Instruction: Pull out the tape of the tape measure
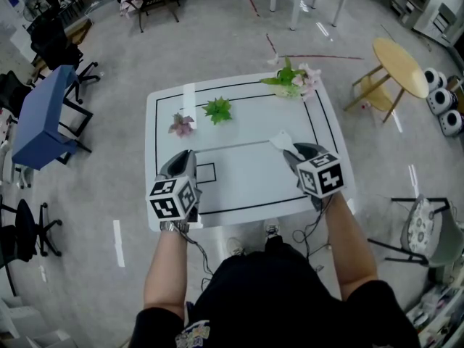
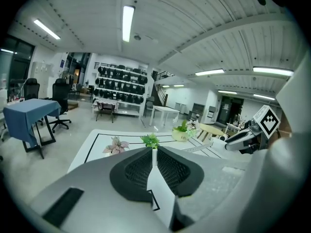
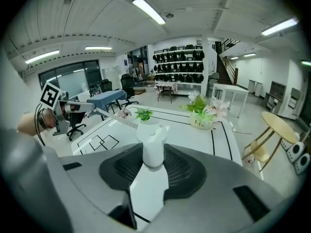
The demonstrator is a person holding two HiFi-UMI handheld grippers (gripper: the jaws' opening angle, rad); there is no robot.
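FREE: white black-lined table [image 1: 246, 183] is lying bare across its middle | OBSTACLES: small pink plant [image 1: 181, 125], small green plant [image 1: 217, 110] and white pot of flowers [image 1: 293, 85] are standing along far side | BAR: thin pale tape [image 3: 104, 114] is stretching from left gripper [image 1: 183, 156] to white plastic case [image 3: 152, 142] in right gripper [image 1: 293, 151]

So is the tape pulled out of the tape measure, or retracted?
Out: the tape spans from the tape measure in the right hand-held gripper to the left hand-held gripper.

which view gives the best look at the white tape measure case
The right gripper view: the tape measure case stands large and centred, clamped in the right hand-held gripper. The head view shows only its white tip past that gripper. The left gripper view shows it small, far right.
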